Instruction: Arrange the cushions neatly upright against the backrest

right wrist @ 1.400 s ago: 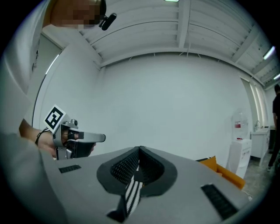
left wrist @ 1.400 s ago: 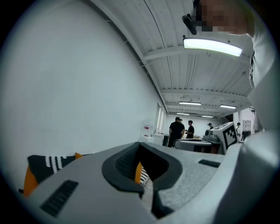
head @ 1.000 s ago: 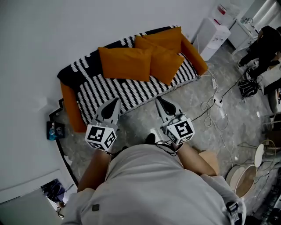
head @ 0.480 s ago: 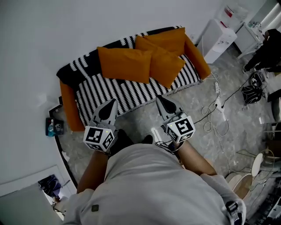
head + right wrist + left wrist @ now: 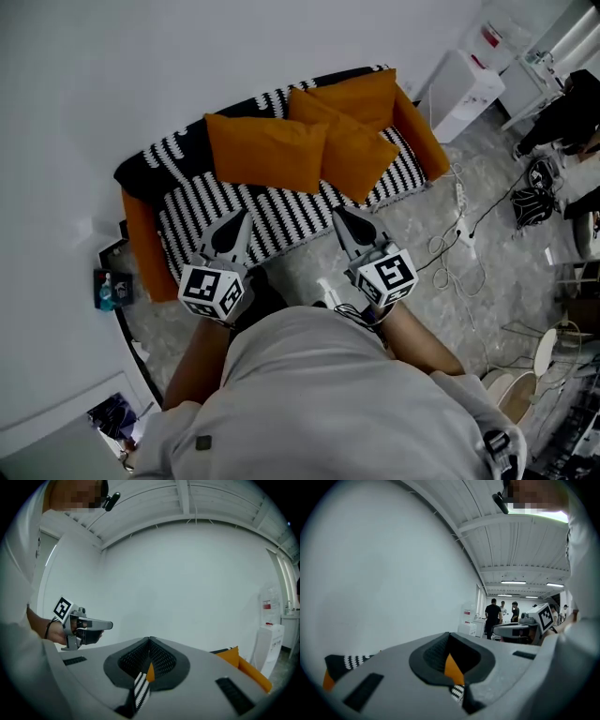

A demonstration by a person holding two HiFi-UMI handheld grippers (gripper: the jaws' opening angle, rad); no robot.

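The left gripper point(image 5: 245, 217) has its fingers clenched tight with nothing between them, and so does the right gripper point(image 5: 338, 213). They are held side by side, pointing at the front of the sofa point(image 5: 281, 208), and neither touches a cushion. On the black-and-white striped seat are three orange cushions. The left cushion point(image 5: 265, 152) leans toward the backrest point(image 5: 178, 150). The middle cushion point(image 5: 354, 157) is tilted on a corner and overlaps the left one's edge. The rear cushion point(image 5: 361, 92) sits behind it, by the orange right armrest point(image 5: 419, 131). From this steep angle it is hard to say whether any stands truly upright. Farther out, a white appliance point(image 5: 466, 89) stands beside the sofa, and cables point(image 5: 452, 246) trail over the floor.
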